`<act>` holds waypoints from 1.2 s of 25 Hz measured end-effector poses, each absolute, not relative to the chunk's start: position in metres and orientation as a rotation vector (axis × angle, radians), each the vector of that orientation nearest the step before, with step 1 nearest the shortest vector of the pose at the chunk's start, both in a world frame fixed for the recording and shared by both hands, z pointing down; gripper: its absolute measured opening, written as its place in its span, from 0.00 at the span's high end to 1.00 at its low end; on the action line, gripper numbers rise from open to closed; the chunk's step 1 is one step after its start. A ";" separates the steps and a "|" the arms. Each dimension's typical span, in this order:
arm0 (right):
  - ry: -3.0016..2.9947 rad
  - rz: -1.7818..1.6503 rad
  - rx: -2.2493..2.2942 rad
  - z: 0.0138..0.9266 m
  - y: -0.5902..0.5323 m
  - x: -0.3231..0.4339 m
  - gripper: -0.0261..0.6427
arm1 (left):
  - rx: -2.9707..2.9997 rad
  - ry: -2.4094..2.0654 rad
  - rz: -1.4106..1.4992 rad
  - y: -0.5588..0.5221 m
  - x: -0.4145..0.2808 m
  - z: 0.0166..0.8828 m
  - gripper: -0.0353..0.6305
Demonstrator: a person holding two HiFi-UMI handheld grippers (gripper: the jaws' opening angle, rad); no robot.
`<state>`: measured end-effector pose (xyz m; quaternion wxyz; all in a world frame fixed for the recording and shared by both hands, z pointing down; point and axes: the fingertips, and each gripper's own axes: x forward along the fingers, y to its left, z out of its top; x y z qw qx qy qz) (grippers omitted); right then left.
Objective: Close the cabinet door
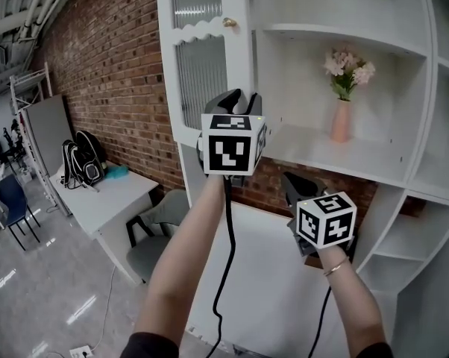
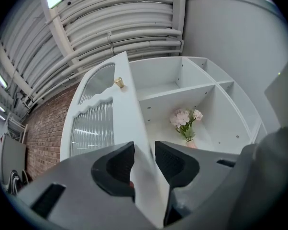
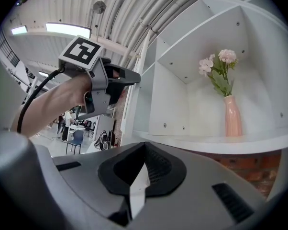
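Observation:
The white cabinet door [image 1: 202, 58] with ribbed glass and a brass knob [image 1: 229, 22] stands swung out from the cabinet. My left gripper [image 1: 239, 97] is raised to the door's free edge, below the knob. In the left gripper view the door [image 2: 98, 119] runs up between the jaws of the left gripper [image 2: 145, 164], which is shut on that edge. My right gripper [image 1: 290, 183] hangs lower, in front of the shelf [image 1: 336, 162], touching nothing. In the right gripper view the right gripper [image 3: 144, 147] is shut and empty, with the left gripper [image 3: 132, 78] up to its left.
A pink vase of flowers [image 1: 342, 118] stands on the open shelf. A brick wall [image 1: 112, 66] runs along the left. Below it are a white desk [image 1: 105, 192], a black backpack [image 1: 81, 162] and a grey chair [image 1: 154, 233]. Cables hang from both grippers.

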<state>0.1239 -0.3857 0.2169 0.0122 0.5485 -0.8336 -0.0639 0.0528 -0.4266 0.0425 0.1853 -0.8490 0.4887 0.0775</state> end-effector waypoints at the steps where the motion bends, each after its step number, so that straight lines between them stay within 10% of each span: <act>1: -2.598 -0.194 1.709 0.218 -0.387 0.124 0.96 | -2.398 1.371 0.218 -0.429 0.055 0.042 0.76; 30: -2.540 -0.195 1.717 0.229 -0.401 0.133 0.96 | -2.480 1.247 0.249 -0.453 0.075 0.044 0.76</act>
